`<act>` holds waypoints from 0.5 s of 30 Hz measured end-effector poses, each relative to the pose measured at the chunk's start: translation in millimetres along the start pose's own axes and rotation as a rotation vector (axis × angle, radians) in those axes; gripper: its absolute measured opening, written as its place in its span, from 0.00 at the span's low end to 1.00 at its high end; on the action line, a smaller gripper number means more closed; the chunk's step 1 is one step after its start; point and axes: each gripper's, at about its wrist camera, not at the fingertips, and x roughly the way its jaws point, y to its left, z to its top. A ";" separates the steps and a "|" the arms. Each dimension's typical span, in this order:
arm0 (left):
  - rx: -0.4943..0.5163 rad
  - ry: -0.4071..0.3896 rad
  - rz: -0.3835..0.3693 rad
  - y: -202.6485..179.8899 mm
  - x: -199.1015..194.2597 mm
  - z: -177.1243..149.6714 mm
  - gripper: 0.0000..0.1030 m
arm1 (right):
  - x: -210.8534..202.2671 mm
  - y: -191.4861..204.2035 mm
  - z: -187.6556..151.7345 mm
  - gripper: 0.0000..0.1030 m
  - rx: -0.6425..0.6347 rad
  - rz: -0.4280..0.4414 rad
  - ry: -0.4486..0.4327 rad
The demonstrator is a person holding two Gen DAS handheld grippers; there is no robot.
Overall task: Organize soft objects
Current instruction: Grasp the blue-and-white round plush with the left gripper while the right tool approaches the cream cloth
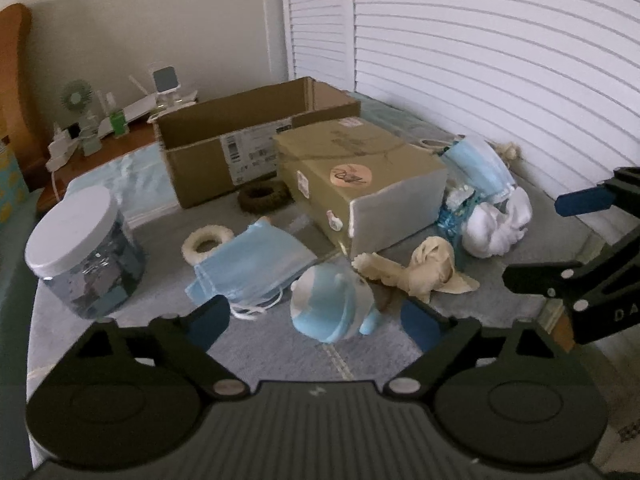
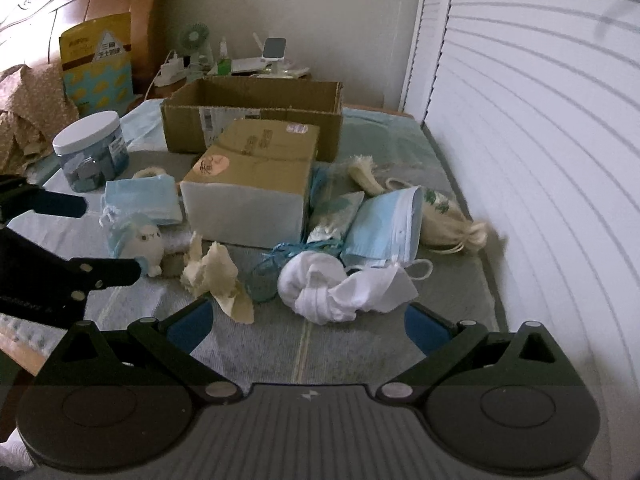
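Soft items are lying scattered on the bed (image 2: pixel 360 360): small plush toy (image 1: pixel 332 304) sitting between the left gripper (image 1: pixel 320 324) fingers, spread wide, untouched. White cloth bundle (image 2: pixel 320 288) lying just ahead of the right gripper (image 2: pixel 308 326), fingers open. Closed box (image 2: pixel 252 184) at 12 o'clock.

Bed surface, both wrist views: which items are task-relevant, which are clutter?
Job items: blue face masks, small plush toy, cream cloth, white socks, drawstring pouch, open cardboard box.

Lying about: closed taped box, white-lidded jar, desk fan, yellow snack bag.
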 end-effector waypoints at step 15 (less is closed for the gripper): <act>-0.029 0.033 -0.074 2.5 25.3 2.4 0.52 | 1.6 7.4 4.2 0.99 -0.048 0.085 -0.039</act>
